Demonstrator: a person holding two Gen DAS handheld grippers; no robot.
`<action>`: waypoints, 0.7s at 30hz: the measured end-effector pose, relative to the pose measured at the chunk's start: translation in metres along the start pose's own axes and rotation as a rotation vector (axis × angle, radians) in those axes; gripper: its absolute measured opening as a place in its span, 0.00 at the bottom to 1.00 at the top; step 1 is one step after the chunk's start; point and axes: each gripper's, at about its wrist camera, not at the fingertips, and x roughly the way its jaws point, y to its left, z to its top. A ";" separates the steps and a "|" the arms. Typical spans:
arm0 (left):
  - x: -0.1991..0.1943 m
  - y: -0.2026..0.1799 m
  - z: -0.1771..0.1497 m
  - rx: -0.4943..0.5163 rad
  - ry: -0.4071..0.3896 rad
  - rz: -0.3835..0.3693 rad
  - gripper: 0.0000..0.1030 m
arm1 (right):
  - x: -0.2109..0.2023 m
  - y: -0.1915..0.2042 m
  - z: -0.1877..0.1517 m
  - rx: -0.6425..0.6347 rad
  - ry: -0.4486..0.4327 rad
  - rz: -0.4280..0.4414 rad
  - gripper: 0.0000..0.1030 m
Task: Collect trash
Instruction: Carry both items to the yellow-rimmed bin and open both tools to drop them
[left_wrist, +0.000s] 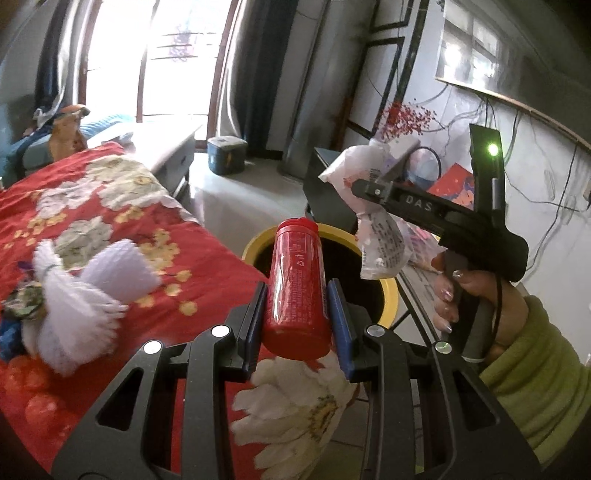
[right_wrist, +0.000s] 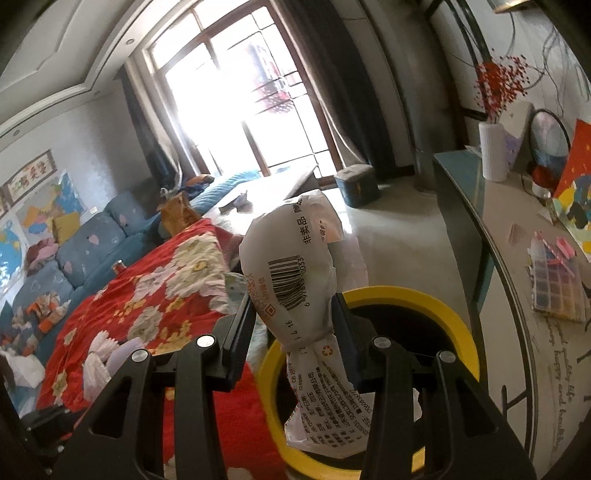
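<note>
Trash first: from my left wrist, a stiff red plastic bottle (left_wrist: 297, 291) sits clenched at its middle in my left jaws (left_wrist: 297, 314), nose over the yellow-rimmed black bin (left_wrist: 388, 295) beside the red floral bed (left_wrist: 122, 229).

From my right wrist, my right jaws (right_wrist: 295, 325) pinch a light, crumpled white plastic wrapper (right_wrist: 295, 273) at its twisted neck above that bin's rim; it's floppy and may slip.

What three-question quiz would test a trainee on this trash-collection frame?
1. True or false: the left gripper holds a red bottle.
2. What does the right gripper clamp? A) crumpled white wrapper B) tin can C) sock
3. What colour is the rim of the bin below both grippers?

Key: 1 true. 2 A, the white wrapper with a barcode. 3 yellow.
</note>
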 end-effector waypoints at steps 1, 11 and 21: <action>0.004 -0.002 0.000 0.004 0.006 -0.001 0.25 | 0.002 -0.005 0.000 0.011 0.003 -0.002 0.39; 0.057 -0.012 0.000 0.011 0.082 -0.013 0.25 | 0.020 -0.035 -0.001 0.076 0.052 -0.014 0.39; 0.087 -0.015 0.003 0.011 0.106 -0.015 0.47 | 0.025 -0.045 -0.001 0.096 0.068 -0.047 0.60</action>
